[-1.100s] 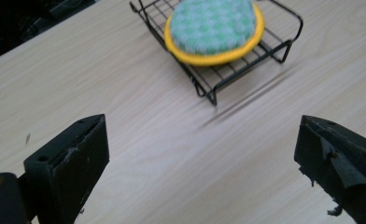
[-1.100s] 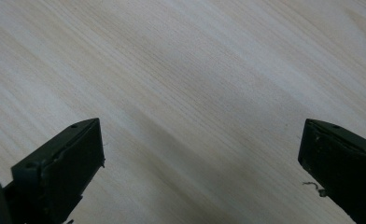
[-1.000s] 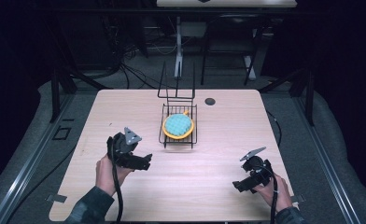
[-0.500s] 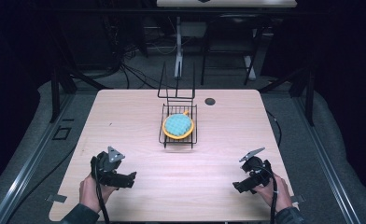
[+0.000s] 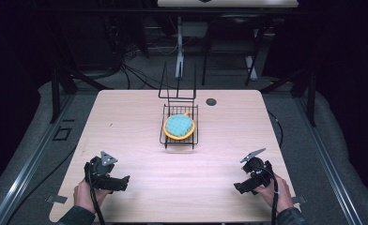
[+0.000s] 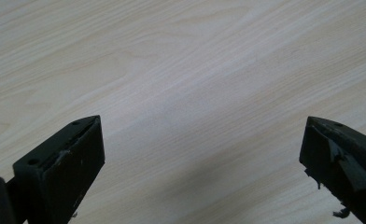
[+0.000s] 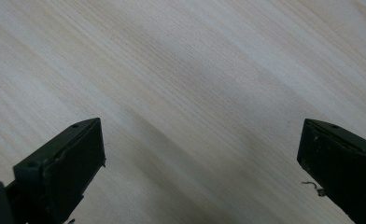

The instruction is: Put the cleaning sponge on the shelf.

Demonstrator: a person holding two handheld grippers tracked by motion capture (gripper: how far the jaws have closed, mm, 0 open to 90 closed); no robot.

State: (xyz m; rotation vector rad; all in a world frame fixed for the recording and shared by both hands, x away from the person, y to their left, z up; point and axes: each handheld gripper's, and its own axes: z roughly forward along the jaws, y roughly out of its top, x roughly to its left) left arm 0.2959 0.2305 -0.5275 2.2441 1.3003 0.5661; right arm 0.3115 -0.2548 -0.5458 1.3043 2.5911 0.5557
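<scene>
A black wire rack (image 5: pixel 179 126) stands at the table's middle back, and in it lies a round pot holder (image 5: pixel 179 126), teal with an orange rim. My left gripper (image 5: pixel 121 183) rests at the front left of the table (image 5: pixel 126 117), held by a hand, its jaws wide apart over bare wood (image 6: pixel 195 107). At the front right my right gripper (image 5: pixel 241 187) is likewise open above bare wood (image 7: pixel 195 107). Both grippers are far from the rack and hold nothing.
A small dark round hole (image 5: pixel 211 101) sits near the table's back edge, right of the rack. Tall wire uprights (image 5: pixel 177 84) rise from the rack's far end. Dark floor, cables and stand legs surround the table.
My left gripper has pulled back from the table's left middle toward the front left edge. The right gripper has stayed in place.
</scene>
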